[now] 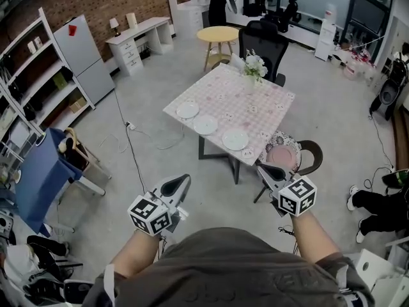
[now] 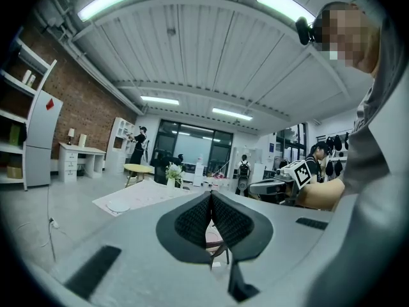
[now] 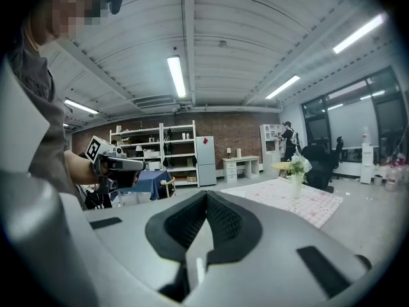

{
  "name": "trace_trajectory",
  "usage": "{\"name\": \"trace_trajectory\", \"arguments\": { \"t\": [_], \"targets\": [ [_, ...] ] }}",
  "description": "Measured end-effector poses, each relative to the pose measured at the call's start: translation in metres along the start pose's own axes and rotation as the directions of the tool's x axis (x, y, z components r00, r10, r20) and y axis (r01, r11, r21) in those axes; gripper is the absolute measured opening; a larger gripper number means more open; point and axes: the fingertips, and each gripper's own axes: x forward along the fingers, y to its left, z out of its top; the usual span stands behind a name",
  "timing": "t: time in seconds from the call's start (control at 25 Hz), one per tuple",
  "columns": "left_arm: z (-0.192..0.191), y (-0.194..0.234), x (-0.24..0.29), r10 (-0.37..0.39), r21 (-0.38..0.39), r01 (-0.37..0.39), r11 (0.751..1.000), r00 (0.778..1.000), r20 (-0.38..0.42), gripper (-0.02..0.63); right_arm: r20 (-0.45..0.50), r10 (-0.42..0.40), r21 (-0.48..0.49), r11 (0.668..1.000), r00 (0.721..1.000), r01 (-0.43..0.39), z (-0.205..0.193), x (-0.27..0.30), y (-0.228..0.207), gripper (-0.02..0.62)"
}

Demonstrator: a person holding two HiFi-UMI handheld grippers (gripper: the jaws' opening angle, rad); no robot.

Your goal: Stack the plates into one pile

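Note:
Three white plates lie in a row near the front edge of the table (image 1: 255, 110) with the pink checked cloth: one on the left (image 1: 187, 110), one in the middle (image 1: 206, 125), one on the right (image 1: 235, 139). They lie side by side, none on top of another. Both grippers are held over the floor, well short of the table. My left gripper (image 1: 185, 178) is shut and empty, its jaws meeting in the left gripper view (image 2: 210, 197). My right gripper (image 1: 261, 167) is shut and empty too (image 3: 206, 197). One plate (image 2: 117, 206) shows far off in the left gripper view.
A vase of white flowers (image 1: 255, 66) stands at the table's far corner. A chair (image 1: 305, 155) with a pink round thing (image 1: 282, 156) on its seat stands at the near right corner. A black office chair (image 1: 263, 41) stands behind, and a cable (image 1: 130, 147) lies on the floor to the left.

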Motion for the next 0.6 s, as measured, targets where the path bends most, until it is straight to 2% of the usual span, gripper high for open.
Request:
{"name": "trace_trajectory", "arguments": {
  "t": [0.16, 0.32, 0.48, 0.6],
  "targets": [
    [-0.003, -0.001, 0.008, -0.004, 0.000, 0.004, 1.000, 1.000, -0.011, 0.005, -0.001, 0.006, 0.019, 1.000, 1.000, -0.006, -0.008, 0.005, -0.011, -0.008],
    [-0.003, 0.020, 0.012, -0.008, 0.005, 0.008, 1.000, 1.000, -0.012, 0.005, -0.009, 0.015, 0.028, 1.000, 1.000, -0.015, -0.011, 0.030, -0.015, -0.008],
    [0.000, 0.066, 0.018, -0.022, -0.016, 0.022, 1.000, 1.000, 0.014, 0.005, -0.023, 0.016, 0.017, 1.000, 1.000, -0.015, -0.005, 0.074, -0.017, -0.008],
    [0.003, 0.118, 0.023, -0.047, -0.012, 0.048, 0.999, 0.998, 0.035, 0.005, -0.016, 0.003, 0.007, 1.000, 1.000, -0.003, 0.005, 0.122, -0.020, -0.008]
  ]
}}
